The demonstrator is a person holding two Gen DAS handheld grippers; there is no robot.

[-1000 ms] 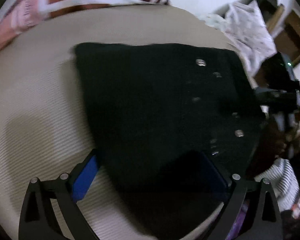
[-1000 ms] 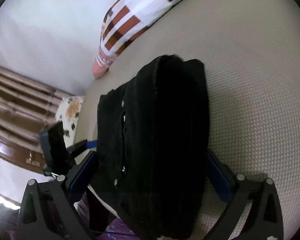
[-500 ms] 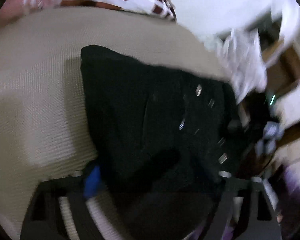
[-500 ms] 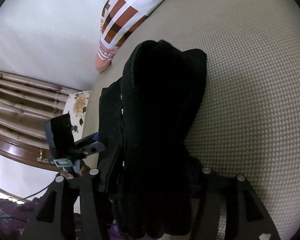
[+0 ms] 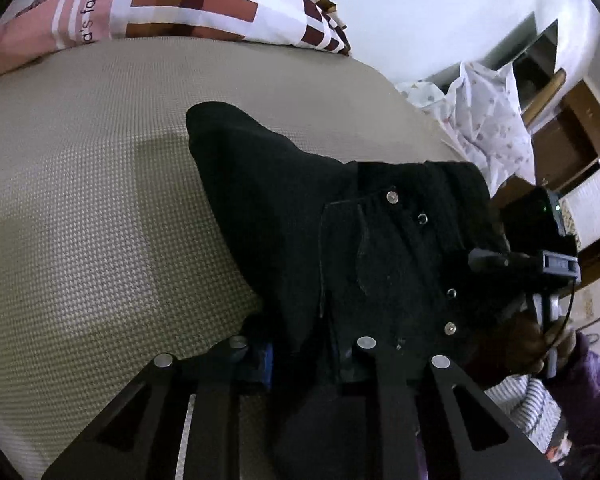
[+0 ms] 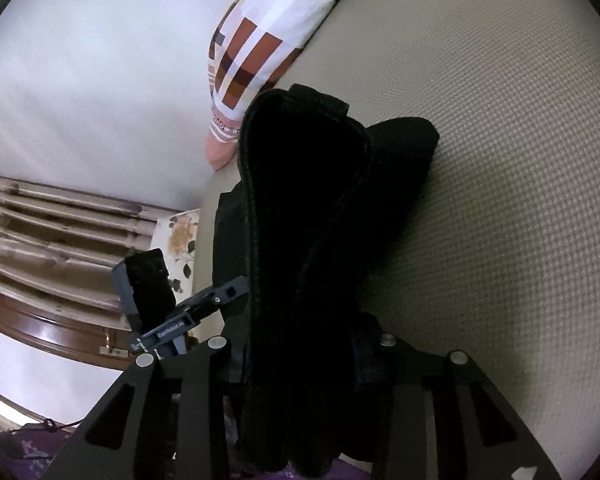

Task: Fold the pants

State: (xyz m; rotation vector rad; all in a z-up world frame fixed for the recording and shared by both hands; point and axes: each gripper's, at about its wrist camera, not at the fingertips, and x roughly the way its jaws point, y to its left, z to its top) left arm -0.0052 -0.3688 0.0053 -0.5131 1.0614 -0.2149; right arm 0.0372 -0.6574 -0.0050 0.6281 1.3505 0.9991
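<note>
Black pants (image 5: pixel 340 216) with metal rivets lie folded on a beige mattress (image 5: pixel 80 220). My left gripper (image 5: pixel 304 356) is shut on the near edge of the pants, which rises from the bed. My right gripper (image 6: pixel 300 352) is shut on the other near corner of the pants (image 6: pixel 312 216), holding the thick folded stack up. The right gripper shows at the right in the left wrist view (image 5: pixel 540 260). The left gripper shows at the left in the right wrist view (image 6: pixel 172 312). The fingertips are hidden in the cloth.
A checked pillow (image 5: pixel 188 4) lies at the head of the bed, also in the right wrist view (image 6: pixel 268 36). A white floral cloth (image 5: pixel 488 120) and wooden furniture (image 5: pixel 572 148) stand beyond the bed's edge. Bare mattress spreads to the left (image 5: pixel 60 280).
Both grippers have closed on the near edge of the pants and lifted it off the mattress; the fabric now bunches up between the jaws.
</note>
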